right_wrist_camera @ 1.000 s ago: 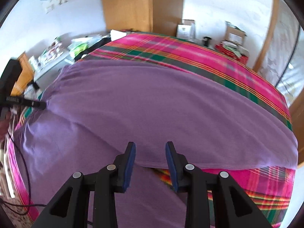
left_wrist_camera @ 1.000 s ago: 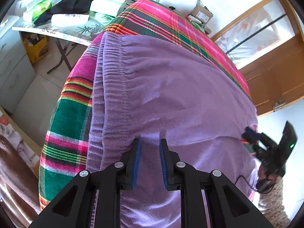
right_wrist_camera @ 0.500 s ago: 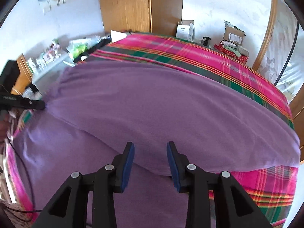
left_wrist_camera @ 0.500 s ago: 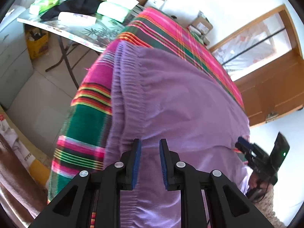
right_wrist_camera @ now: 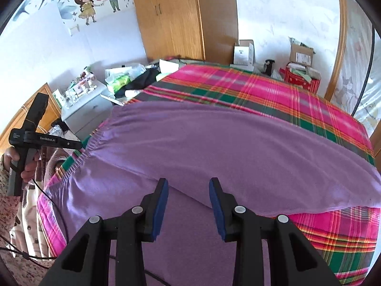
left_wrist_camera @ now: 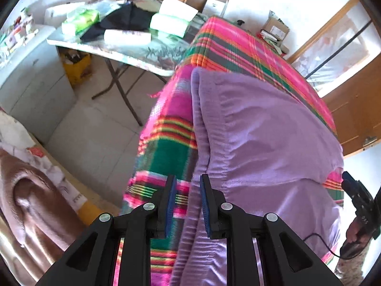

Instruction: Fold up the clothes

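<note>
A bedroom: a bed under a pink, green and orange plaid blanket [right_wrist_camera: 273,95], a wooden wardrobe [right_wrist_camera: 171,16] behind it, and a cluttered folding desk [left_wrist_camera: 133,52] beside the bed's far corner. The purple trousers [right_wrist_camera: 214,143] lie spread across the near part of the bed, one leg laid toward the far right, the other running under my right gripper [right_wrist_camera: 188,205]; the gathered elastic waistband [left_wrist_camera: 200,119] sits at the bed's left edge and hangs a little over it.

My left gripper [left_wrist_camera: 187,205] hovers at that waistband edge, jaws parted with a narrow gap and nothing between them. My right gripper's jaws stand wider apart over the fork of the legs, also empty.

I judge the cloth a soft, light knit: limp, sagging wherever unsupported, clinging slightly to the blanket, not fragile. The ribbed waistband is the thickest, firmest part and offers my left jaws the surest pinch; the hem or leg edge suits my right. Gripping a single layer mid-panel would likely only bunch it.
</note>
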Demonstrator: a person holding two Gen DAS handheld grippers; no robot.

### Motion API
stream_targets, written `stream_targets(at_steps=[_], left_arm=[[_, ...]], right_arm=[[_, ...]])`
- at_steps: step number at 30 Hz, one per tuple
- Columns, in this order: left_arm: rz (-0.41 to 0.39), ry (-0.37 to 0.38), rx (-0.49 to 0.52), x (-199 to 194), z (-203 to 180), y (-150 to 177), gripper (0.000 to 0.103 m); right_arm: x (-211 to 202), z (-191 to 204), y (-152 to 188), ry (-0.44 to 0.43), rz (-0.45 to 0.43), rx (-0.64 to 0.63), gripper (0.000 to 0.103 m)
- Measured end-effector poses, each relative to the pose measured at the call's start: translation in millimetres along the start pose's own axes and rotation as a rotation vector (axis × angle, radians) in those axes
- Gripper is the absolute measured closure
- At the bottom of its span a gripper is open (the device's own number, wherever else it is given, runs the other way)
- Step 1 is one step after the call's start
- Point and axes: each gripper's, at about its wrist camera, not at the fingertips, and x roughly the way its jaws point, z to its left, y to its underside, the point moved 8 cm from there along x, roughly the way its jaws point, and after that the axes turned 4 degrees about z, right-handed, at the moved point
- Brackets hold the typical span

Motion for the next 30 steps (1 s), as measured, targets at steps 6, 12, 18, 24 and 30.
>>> stream_targets(at_steps=[6, 12, 18, 24, 30], left_arm=[[-0.043, -0.063, 0.089, -18.8, -14.1, -24.3, 0.081], [-0.038, -0.071, 0.182, -9.0, -40.7, -52.8, 0.074], [-0.002, -0.080, 0.216, 14.5, -52.1, -68.5, 0.073], [0.008, -0.091, 0.222, 37.8, -57.1, -83.6, 0.073], [0.014, -0.146, 0.251, 65.0, -63.8, -101.2, 0.073]], right_arm=[[3.9, 1.0, -11.6, 0.000, -0.009, -0.013, 0.067], [29.2, 2.5, -28.4, 0.012, 0.021, -0.037, 0.067], [52.1, 6.8, -36.4, -0.009, 0.038, -0.037, 0.066], [79.0, 2.5, -37.7, 0.003, 0.082, -0.043, 0.065], [104.9, -17.6, -41.5, 0.041, 0.119, 0.002, 0.064]])
